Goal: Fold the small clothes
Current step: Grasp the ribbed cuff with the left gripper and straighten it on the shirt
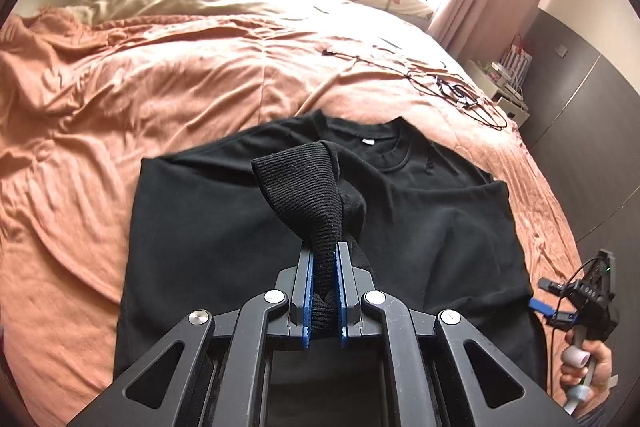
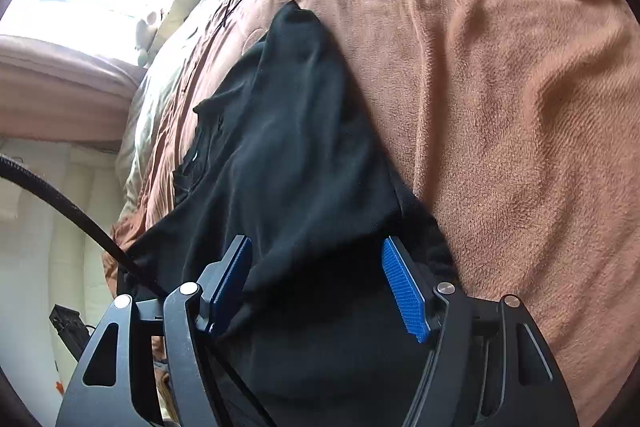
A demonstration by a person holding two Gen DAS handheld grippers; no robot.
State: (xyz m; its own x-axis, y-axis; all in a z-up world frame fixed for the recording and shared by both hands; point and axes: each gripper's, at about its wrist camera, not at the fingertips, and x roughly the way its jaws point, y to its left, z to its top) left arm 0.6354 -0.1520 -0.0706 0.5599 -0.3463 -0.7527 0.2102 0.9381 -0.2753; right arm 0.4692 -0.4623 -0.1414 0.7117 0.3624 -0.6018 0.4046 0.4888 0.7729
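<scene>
The left gripper (image 1: pixel 324 259) pinches the black sweatshirt's ribbed cuff (image 1: pixel 298 187) above the garment's body (image 1: pixel 440 227) on the rust-orange fleece blanket (image 1: pixel 160 87), while the right gripper (image 2: pixel 320 287), jaws spread at four o'clock, grips nothing, so the unpinned body could drag and bunch

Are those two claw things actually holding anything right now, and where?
The left gripper pinches the black sweatshirt's ribbed cuff. The right gripper is open over the fabric, holding nothing.
</scene>
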